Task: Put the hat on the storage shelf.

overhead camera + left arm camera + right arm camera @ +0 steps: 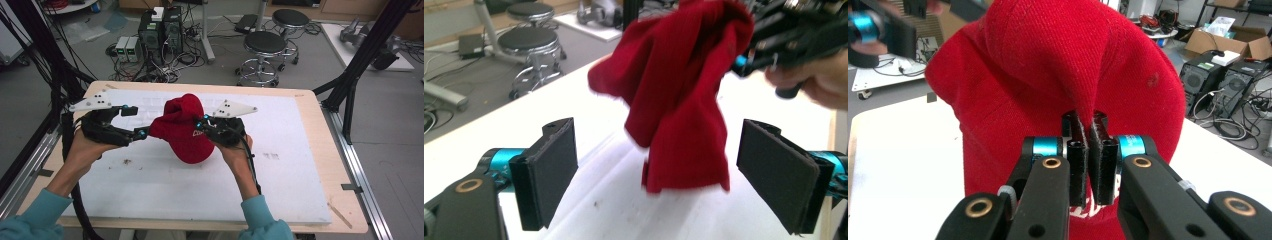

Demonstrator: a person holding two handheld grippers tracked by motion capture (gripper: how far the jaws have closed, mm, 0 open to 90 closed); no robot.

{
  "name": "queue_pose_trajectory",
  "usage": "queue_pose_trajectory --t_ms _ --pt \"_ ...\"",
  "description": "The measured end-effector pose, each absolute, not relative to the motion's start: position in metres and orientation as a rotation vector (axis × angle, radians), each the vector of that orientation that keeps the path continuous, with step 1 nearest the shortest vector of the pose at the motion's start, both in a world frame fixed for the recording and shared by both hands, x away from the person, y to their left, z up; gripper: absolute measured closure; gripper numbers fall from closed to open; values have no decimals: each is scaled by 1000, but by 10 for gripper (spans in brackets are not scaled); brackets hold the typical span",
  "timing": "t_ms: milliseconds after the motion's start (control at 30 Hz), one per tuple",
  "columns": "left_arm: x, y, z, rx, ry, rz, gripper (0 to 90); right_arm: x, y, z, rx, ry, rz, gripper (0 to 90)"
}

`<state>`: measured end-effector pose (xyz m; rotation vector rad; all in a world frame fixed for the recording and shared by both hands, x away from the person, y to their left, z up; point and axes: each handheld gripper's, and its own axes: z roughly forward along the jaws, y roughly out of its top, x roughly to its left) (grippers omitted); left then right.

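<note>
A red knit hat [182,127] with a small white logo hangs lifted over the white board, its lower end near the surface. My right gripper [204,123] is shut on a fold of the hat [1048,65], the cloth pinched between its pads [1079,155] in the right gripper view. My left gripper [133,121] stands open at the hat's left side. In the left gripper view the hat [679,90] dangles ahead between the two spread pads [555,165], apart from both, and the right gripper [796,37] holds it from the upper right.
A white foam board [280,165] covers a wooden table [332,150]. Black frame posts [360,60] stand at the right and cables hang at the left. Stools [264,50] and computer towers [160,30] sit on the floor beyond the far edge.
</note>
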<state>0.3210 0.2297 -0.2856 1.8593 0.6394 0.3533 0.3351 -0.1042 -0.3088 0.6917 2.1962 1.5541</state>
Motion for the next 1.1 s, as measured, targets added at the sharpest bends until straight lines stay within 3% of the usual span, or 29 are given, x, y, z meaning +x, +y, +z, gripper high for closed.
queue_pose_trajectory --t_ms 467,1100 --pt "304 232 -324 1862 678 321 167 333 -108 -304 742 2117 1524 876" --pt "305 183 -350 1816 682 261 209 332 -102 -302 754 2083 1540 876"
